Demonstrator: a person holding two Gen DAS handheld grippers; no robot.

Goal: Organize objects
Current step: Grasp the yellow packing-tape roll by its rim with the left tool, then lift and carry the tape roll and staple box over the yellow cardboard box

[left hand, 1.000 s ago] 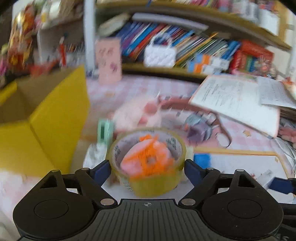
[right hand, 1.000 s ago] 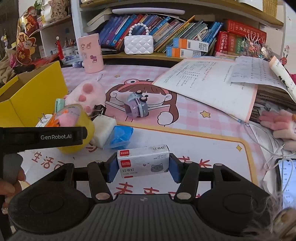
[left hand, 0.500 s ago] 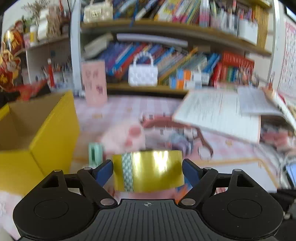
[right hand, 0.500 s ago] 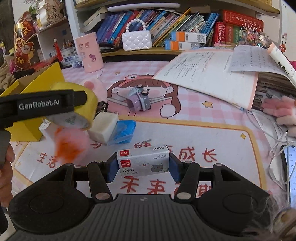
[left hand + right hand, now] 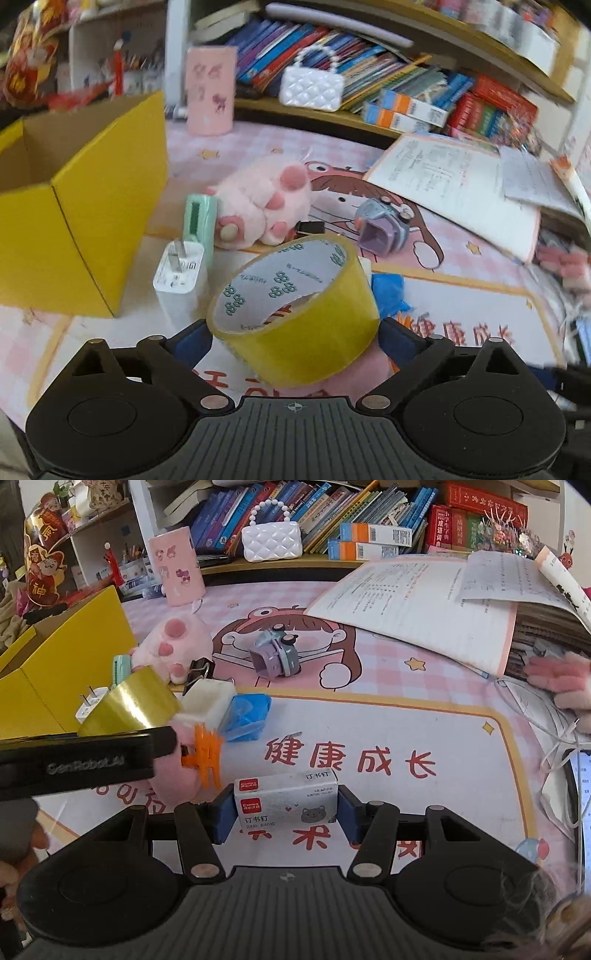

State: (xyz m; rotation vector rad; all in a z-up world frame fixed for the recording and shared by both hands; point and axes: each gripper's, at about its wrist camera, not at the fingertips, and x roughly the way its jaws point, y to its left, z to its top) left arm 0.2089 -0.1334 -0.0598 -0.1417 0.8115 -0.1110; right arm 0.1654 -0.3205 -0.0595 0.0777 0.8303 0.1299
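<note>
My left gripper [image 5: 295,334] is shut on a yellow tape roll [image 5: 295,314], held tilted above the desk mat; the roll also shows in the right wrist view [image 5: 129,705]. My right gripper [image 5: 286,812] is shut on a white staples box [image 5: 286,801] over the mat's front. An open yellow cardboard box [image 5: 81,206] stands at the left. An orange hair clip [image 5: 205,755] on a pink pad lies on the mat under the left gripper.
On the mat lie a white charger plug [image 5: 179,273], a green comb [image 5: 197,221], a pink plush paw [image 5: 262,203], a purple toy camera [image 5: 384,229], a white block [image 5: 208,701], a blue packet [image 5: 245,716] and a black binder clip [image 5: 201,668]. Open workbooks [image 5: 424,602] lie at the right; bookshelves stand behind.
My left gripper lifted the tape roll off the orange clip and pink pad and tilted it. My right gripper still holds the staples box, slightly shifted.
</note>
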